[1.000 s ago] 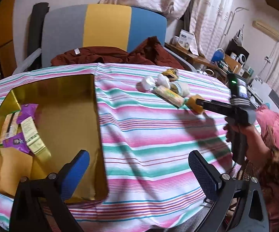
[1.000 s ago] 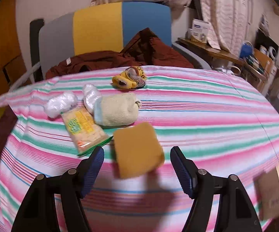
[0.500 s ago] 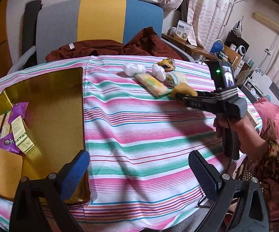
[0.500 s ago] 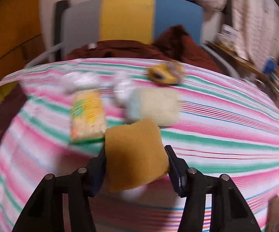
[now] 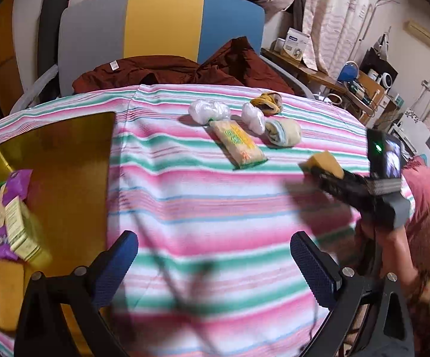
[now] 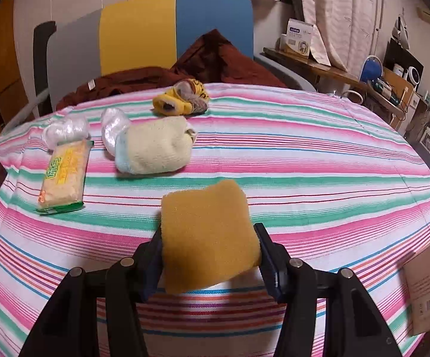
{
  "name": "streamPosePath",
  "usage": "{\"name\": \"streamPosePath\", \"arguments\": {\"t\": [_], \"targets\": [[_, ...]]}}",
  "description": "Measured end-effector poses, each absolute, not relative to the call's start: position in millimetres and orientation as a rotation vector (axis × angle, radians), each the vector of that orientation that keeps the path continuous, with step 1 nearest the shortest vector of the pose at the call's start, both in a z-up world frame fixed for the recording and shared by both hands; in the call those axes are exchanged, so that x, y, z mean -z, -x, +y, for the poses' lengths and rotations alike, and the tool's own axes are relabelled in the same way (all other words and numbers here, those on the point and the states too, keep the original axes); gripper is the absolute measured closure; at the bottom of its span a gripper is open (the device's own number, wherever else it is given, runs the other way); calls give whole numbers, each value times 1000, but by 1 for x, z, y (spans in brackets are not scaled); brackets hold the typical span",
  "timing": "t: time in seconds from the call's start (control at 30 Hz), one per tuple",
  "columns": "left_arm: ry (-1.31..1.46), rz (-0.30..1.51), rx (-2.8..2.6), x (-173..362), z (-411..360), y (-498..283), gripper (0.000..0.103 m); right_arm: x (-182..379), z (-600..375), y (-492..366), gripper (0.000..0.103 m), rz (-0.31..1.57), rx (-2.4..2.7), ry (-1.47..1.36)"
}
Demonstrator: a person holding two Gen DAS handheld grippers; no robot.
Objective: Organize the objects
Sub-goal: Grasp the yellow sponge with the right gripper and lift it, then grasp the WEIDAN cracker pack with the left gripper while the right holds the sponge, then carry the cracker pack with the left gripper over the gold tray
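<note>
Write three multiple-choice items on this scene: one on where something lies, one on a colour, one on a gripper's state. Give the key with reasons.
1. Where does the gold tray lie, seen from the left wrist?
A. at the table's left side
B. on the chair
C. under the right gripper

2. What colour is the folded cloth in the right gripper?
A. blue
B. mustard yellow
C. white

3. How is the left gripper?
A. shut on a packet
B. shut on a sock
C. open, holding nothing

Key:
1 A, the tray sits on the striped tablecloth at the left edge of the left wrist view.
2 B, the cloth between the right gripper's fingers is mustard yellow.
3 C, its blue pads stand wide apart with only tablecloth between them.
</note>
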State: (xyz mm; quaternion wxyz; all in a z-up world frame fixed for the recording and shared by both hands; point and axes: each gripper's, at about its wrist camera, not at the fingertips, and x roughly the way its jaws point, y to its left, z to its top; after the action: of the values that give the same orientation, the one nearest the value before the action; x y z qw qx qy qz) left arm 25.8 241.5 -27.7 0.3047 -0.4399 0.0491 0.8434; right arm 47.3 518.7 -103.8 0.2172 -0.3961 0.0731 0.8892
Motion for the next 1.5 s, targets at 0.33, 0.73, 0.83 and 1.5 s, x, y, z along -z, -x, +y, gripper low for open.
{"name": "streamPosePath", "arguments": {"t": [0.33,0.73,0.83,1.5], "targets": [[1232,184,-2318,49,326,35,0,103,522,-58,47,262,-2485,1018],[1310,319,-2363,87,401,84,0,105,518,-59,47,241,-2480,1000],[1247,395,-2380,96,403,85,7,105,518,-59,47,241,-2480,999],[1079,276,-2380,94,360,73,55,104,518,-60,48,234,-2480,981]]}}
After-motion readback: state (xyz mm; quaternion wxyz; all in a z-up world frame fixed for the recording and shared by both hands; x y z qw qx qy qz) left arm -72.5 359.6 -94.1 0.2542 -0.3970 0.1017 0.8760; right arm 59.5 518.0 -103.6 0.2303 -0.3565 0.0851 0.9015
